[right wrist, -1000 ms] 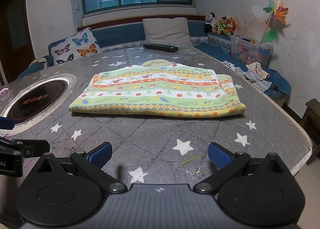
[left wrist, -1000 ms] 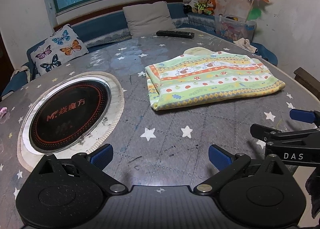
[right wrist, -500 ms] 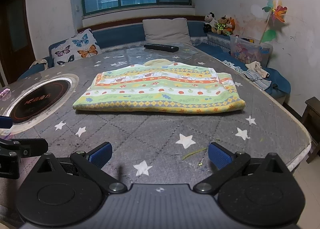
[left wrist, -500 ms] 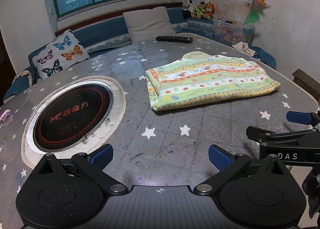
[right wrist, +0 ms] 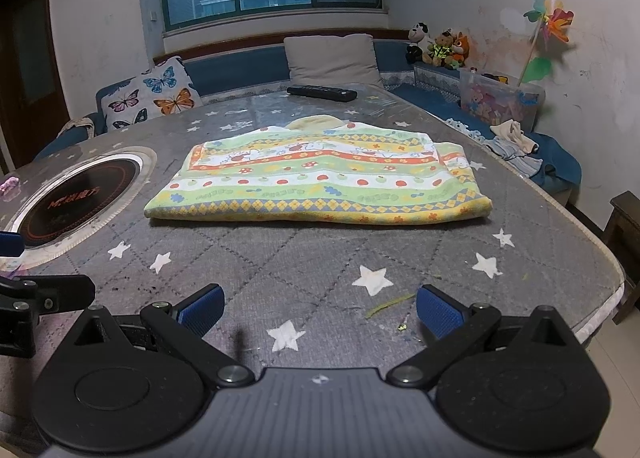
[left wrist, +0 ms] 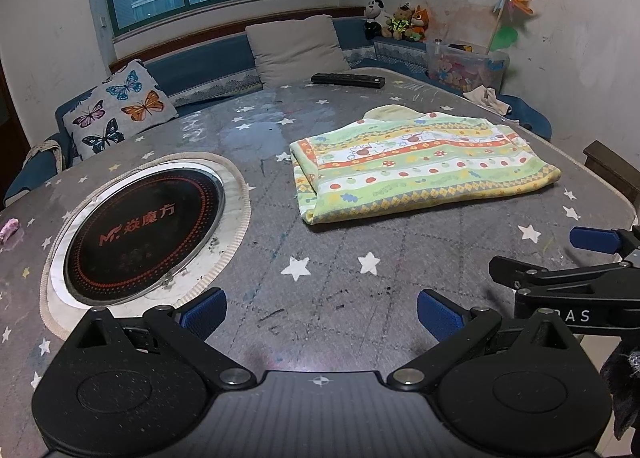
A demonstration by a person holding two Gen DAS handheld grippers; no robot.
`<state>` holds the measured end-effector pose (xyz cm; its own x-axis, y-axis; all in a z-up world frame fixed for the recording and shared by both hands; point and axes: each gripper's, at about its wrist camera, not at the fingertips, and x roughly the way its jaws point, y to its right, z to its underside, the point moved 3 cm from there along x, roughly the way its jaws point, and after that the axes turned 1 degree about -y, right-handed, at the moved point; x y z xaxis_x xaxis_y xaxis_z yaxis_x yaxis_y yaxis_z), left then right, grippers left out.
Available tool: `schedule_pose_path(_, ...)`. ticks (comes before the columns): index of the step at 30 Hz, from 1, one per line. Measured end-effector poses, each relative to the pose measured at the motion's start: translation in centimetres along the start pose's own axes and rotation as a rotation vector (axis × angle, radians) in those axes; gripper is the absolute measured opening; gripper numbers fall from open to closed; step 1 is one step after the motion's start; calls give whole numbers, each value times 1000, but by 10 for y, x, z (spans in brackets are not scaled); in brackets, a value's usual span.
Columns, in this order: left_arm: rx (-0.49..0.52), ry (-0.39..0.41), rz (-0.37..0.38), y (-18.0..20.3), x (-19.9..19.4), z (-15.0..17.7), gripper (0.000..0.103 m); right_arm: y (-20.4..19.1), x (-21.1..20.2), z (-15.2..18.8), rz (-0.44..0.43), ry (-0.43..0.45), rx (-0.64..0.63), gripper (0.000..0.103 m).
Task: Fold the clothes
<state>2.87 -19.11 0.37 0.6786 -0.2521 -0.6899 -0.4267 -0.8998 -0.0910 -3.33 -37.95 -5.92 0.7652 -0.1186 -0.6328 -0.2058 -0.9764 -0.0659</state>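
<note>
A folded garment [left wrist: 420,169] [right wrist: 320,177] with green, orange and white patterned stripes lies flat on the grey star-print table [left wrist: 320,258] [right wrist: 300,258]. My left gripper [left wrist: 320,312] hovers over the near table, open, with nothing between its blue pads, well short of the garment. My right gripper [right wrist: 318,310] is also open and empty, near the front edge, in front of the garment. Each gripper shows at the side of the other's view.
A round black induction hob [left wrist: 140,230] [right wrist: 76,197] is set into the table at left. A black remote [left wrist: 348,79] [right wrist: 322,92] lies at the far edge. Cushions, plush toys and a plastic box line the bench behind. A wooden chair [right wrist: 624,225] stands at right.
Both grippers have drawn back slightly from the garment and stayed open. The garment has not moved.
</note>
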Motion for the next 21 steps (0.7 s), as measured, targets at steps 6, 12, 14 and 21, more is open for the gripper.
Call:
schedule_pose_path(6,7,5,1,1,2,-2,103,1,4,0,0,-6,6,103)
schedule_pose_path(12,14,11,1,2,4,-5,103,2,7,-1,0,-10,12,103)
schedule_pose_path(14,16,12,1,3,5,-6,103,2,9,-2,-1,-11,12,103)
schedule_pose_path(21,19,18,5,1,9,-12,103,2,15,-5,1,-17,16,103)
